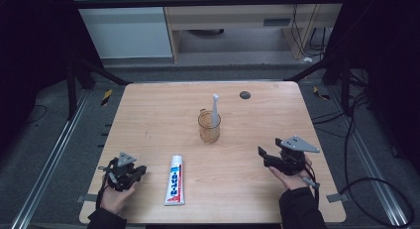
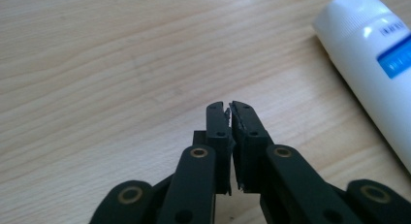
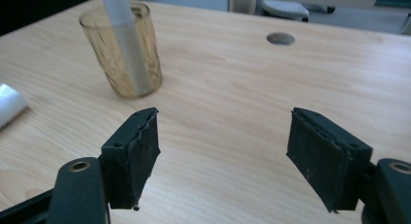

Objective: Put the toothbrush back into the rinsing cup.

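An amber glass cup (image 1: 209, 126) (image 3: 123, 54) stands near the table's middle with a white toothbrush (image 1: 215, 110) (image 3: 124, 37) upright in it. A white toothpaste tube (image 1: 175, 179) (image 2: 375, 59) lies flat near the front edge. My left gripper (image 1: 140, 172) (image 2: 229, 107) rests at the front left, shut on nothing, with the tube a little to its right. My right gripper (image 1: 263, 155) (image 3: 223, 146) sits at the front right, open and empty, its jaws pointing toward the cup.
The wooden table (image 1: 163, 105) has a dark round hole (image 1: 244, 94) (image 3: 280, 38) near its far edge. Beyond the table are metal frame bars, cables and a wooden cabinet (image 1: 237, 16).
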A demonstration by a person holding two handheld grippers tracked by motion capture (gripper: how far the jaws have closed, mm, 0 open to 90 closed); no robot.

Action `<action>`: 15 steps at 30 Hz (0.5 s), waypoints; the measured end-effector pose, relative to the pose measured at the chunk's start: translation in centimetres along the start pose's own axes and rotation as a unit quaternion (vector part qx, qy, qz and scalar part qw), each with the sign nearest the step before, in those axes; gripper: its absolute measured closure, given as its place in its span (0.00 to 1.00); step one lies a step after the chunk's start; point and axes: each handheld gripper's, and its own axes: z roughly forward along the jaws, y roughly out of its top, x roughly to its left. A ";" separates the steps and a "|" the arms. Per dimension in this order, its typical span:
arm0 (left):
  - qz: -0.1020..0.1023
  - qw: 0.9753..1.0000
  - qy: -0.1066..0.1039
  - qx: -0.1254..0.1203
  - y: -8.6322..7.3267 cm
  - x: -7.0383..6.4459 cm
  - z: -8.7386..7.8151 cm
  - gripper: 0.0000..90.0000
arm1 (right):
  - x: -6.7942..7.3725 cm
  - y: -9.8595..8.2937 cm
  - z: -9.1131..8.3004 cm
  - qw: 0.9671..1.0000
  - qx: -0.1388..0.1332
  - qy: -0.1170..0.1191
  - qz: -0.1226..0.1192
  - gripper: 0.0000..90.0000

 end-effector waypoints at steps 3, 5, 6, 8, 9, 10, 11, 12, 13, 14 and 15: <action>0.026 0.999 -0.020 0.012 0.0 -1.1 0.0 0.98 | -0.4 -0.6 -0.1 1.000 0.008 -0.006 -0.004 0.31; 0.044 0.998 -0.032 0.019 0.0 -1.9 0.1 0.99 | -0.5 -1.0 0.0 1.000 0.017 -0.014 -0.014 0.31; 0.053 0.998 -0.039 0.025 0.0 -2.2 0.2 0.99 | -0.5 -1.2 0.0 1.000 0.020 -0.016 -0.014 0.31; 0.065 0.996 -0.052 0.034 0.1 -2.7 0.4 0.99 | -0.7 -1.4 0.2 0.999 0.027 -0.017 -0.017 0.31; 0.068 0.995 -0.058 0.037 0.1 -3.0 0.4 0.99 | -0.7 -1.5 0.2 0.999 0.029 -0.019 -0.017 0.31; 0.075 0.994 -0.065 0.039 0.1 -3.3 0.4 0.99 | -0.8 -1.5 0.2 0.999 0.030 -0.019 -0.016 0.31; 0.078 0.994 -0.071 0.040 0.0 -3.5 0.4 0.99 | -0.9 -1.6 0.3 0.999 0.031 -0.020 -0.014 0.31; 0.081 0.993 -0.077 0.042 0.0 -3.8 0.3 0.99 | -0.9 -1.6 0.3 0.999 0.031 -0.020 -0.013 0.31; 0.087 0.992 -0.082 0.042 0.0 -4.0 0.3 0.99 | -0.9 -1.7 0.3 0.999 0.033 -0.021 -0.012 0.31; 0.089 0.991 -0.085 0.043 0.0 -4.2 0.3 0.99 | -1.0 -1.7 0.3 0.999 0.034 -0.023 -0.012 0.31; 0.092 0.991 -0.089 0.045 0.0 -4.4 0.4 0.99 | -1.0 -1.7 0.3 0.999 0.034 -0.022 -0.011 0.31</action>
